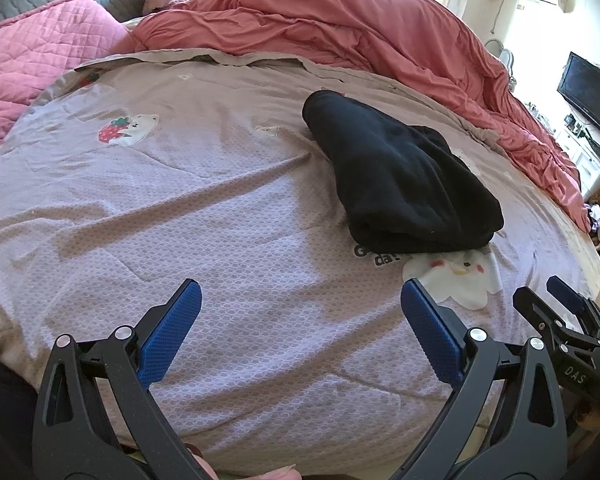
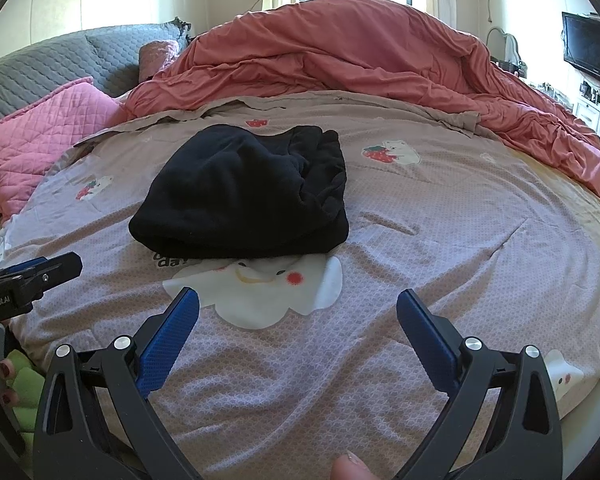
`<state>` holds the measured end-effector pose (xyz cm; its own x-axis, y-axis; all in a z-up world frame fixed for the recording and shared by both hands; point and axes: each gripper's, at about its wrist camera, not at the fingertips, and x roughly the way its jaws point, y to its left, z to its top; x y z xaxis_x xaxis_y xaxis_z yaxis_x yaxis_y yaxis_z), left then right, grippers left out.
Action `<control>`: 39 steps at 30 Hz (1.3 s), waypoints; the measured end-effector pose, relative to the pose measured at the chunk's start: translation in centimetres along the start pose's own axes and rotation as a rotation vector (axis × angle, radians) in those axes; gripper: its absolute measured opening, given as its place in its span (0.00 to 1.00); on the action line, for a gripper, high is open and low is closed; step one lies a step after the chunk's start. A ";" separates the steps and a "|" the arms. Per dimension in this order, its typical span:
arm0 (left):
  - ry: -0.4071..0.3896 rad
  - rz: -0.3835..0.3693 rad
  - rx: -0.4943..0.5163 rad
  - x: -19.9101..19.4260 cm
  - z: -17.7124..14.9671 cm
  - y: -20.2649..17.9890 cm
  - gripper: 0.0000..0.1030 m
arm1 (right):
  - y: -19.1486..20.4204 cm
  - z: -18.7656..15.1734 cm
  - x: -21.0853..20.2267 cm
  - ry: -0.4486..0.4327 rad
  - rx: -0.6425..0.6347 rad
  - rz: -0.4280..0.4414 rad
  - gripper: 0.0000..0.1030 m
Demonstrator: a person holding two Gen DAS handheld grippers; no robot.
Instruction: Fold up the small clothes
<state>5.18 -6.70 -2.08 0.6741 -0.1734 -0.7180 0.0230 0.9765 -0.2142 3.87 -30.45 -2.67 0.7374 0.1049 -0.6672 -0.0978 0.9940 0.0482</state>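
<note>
Black clothes (image 2: 240, 192) are lying bunched on the bed cover (image 2: 440, 264), just ahead of the right gripper (image 2: 298, 334). The left gripper (image 1: 300, 326) is hanging beside. Both jaws are standing wide apart, holding nothing. Grabbing only one layer could be messing up the bundle.

"DAS" stands in white on the black body of the right gripper (image 1: 572, 308). "GenRobot.AI" marks the black left gripper (image 2: 32, 272). On the mauve printed bedsheet (image 2: 420, 240), just beside its white cartoon cloud (image 2: 260, 292), "da!" shows.
</note>
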 end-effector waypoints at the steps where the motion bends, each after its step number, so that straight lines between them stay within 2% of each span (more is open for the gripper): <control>1: 0.001 0.000 0.001 0.0 0.0 0.0 0.91 | -0.1 0.0 0.0 0.000 -0.001 0.002 0.96; 30: 0.019 0.029 0.024 0.4 -0.1 0.3 0.91 | -0.5 0.0 1.0 0.036 -0.002 -0.027 0.96; 35: 0.051 0.028 -0.020 0.8 0.1 1.8 0.91 | -1.6 0.0 1.1 0.043 0.043 -0.077 0.96; 39: 0.060 0.044 -0.103 1.1 1.2 5.3 0.91 | -5.2 -0.3 0.7 0.022 0.141 -0.217 0.96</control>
<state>6.88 -1.60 -3.20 0.6272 -0.1408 -0.7660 -0.0835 0.9657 -0.2459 4.70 -35.56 -3.64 0.7161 -0.1103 -0.6892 0.1562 0.9877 0.0042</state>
